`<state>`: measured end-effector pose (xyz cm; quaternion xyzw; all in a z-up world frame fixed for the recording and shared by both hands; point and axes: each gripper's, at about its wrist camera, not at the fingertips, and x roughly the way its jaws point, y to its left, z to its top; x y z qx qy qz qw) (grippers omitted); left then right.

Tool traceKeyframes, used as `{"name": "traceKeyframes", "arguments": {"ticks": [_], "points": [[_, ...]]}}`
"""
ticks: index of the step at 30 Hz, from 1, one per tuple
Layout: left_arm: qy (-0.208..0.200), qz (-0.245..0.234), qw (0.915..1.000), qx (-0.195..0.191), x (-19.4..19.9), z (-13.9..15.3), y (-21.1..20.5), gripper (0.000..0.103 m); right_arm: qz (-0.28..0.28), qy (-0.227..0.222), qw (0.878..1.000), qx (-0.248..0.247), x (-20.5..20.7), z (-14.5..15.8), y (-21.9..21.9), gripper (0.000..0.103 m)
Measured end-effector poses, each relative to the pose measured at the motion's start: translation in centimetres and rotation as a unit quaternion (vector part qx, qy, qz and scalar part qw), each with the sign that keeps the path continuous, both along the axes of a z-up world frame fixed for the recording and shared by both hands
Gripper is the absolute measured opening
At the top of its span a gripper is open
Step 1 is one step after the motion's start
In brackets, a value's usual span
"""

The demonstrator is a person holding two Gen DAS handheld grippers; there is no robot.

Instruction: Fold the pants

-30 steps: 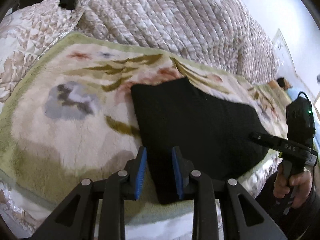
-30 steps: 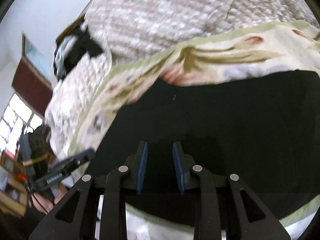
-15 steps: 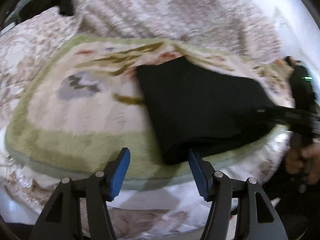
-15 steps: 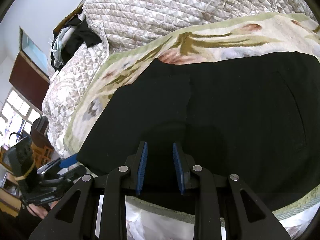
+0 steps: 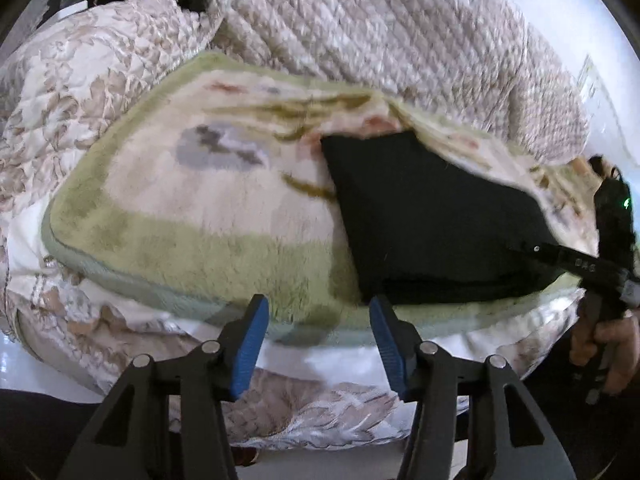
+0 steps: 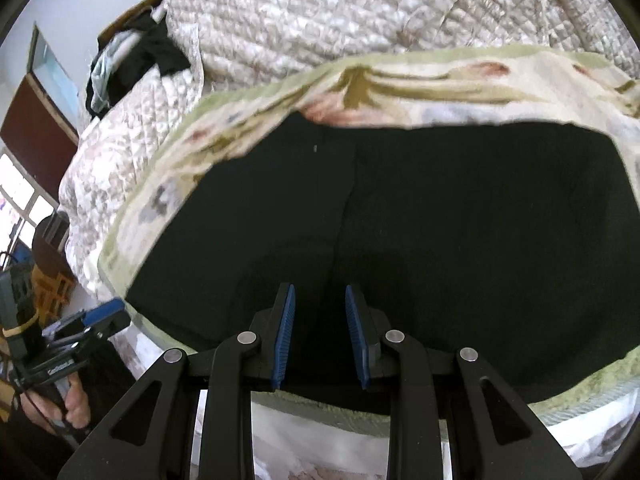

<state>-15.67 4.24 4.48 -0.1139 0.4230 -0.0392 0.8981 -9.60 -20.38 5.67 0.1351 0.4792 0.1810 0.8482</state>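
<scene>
Black pants [image 5: 432, 216] lie folded into a broad slab on the fleece blanket [image 5: 192, 216] spread over the bed, with a quilt [image 5: 360, 28] heaped behind. Off the left tongs [image 5: 316, 340] the slab sits ahead and to the right, its near corner just past the right blue pad; these tongs stand wide, having just been opening, with nothing between them but blanket edge. The right tongs [image 6: 320, 334] hover over the near hem of the pants [image 6: 400, 220], narrow but not closed. Whether their pads touch the cloth I cannot tell, since the dark fabric swallows the tips, though no fold looks pinched between them. The slab's long axis runs across, from the left tongs' side toward the right tongs. So the right hand is the nearer one, already above the cloth, while the left would have to travel rightward and forward to reach that near corner. My guess is the fold is close to finished.
</scene>
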Motion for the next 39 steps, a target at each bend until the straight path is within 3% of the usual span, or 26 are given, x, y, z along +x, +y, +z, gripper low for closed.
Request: {"name": "traceKeyframes", "arguments": {"ticks": [4, 7, 9, 11, 14, 19, 26, 31, 33, 35, 39], "points": [[-0.039, -0.007, 0.9987, -0.032, 2.2, 2.0, -0.2, 0.056, 0.006, -0.046, 0.999, 0.027, 0.3, 1.8, 0.1, 0.022], [-0.046, -0.024, 0.9976, -0.045, 4.1, 2.0, -1.5, 0.052, 0.034, -0.023, 0.999, 0.020, 1.1, 0.8, 1.5, 0.014], [-0.025, -0.039, 0.9979, -0.045, 5.1, 0.8, -2.7, 0.034, 0.045, 0.009, 0.999, 0.000, 1.0, -0.7, 2.1, 0.013], [0.002, -0.050, 0.9976, -0.049, 5.3, -0.8, -3.2, 0.028, 0.043, 0.011, 0.999, 0.001, 0.7, -1.2, 1.6, 0.007], [0.005, -0.046, 0.9986, -0.024, 4.5, -1.7, -3.3, 0.027, 0.025, 0.004, 1.000, -0.007, 0.8, -0.6, 0.7, 0.007], [0.007, -0.045, 0.9985, -0.031, 5.9, -0.4, -2.7, 0.027, 0.017, -0.019, 1.000, 0.004, 3.1, 0.8, 0.5, 0.007], [-0.009, -0.046, 0.9988, -0.012, 13.9, 1.5, -3.1, 0.027, 0.028, -0.016, 0.999, 0.006, 8.8, 0.3, 2.5, 0.008], [0.017, -0.046, 0.9986, -0.019, 18.3, -0.6, -4.0, 0.027, 0.006, 0.006, 1.000, 0.013, 11.3, -1.8, 2.6, 0.008], [0.033, -0.047, 0.9982, -0.018, 18.8, -1.9, -4.3, 0.027, -0.007, 0.019, 1.000, 0.012, 12.0, -2.8, 2.2, 0.008], [0.019, -0.055, 0.9982, -0.008, 18.4, -1.8, -4.5, 0.027, -0.013, 0.020, 0.999, 0.027, 12.2, -2.9, 1.6, 0.008], [0.009, -0.049, 0.9984, -0.026, 17.5, -1.3, -3.8, 0.027, -0.019, 0.012, 1.000, 0.014, 11.4, -2.1, 1.3, 0.008]]}}
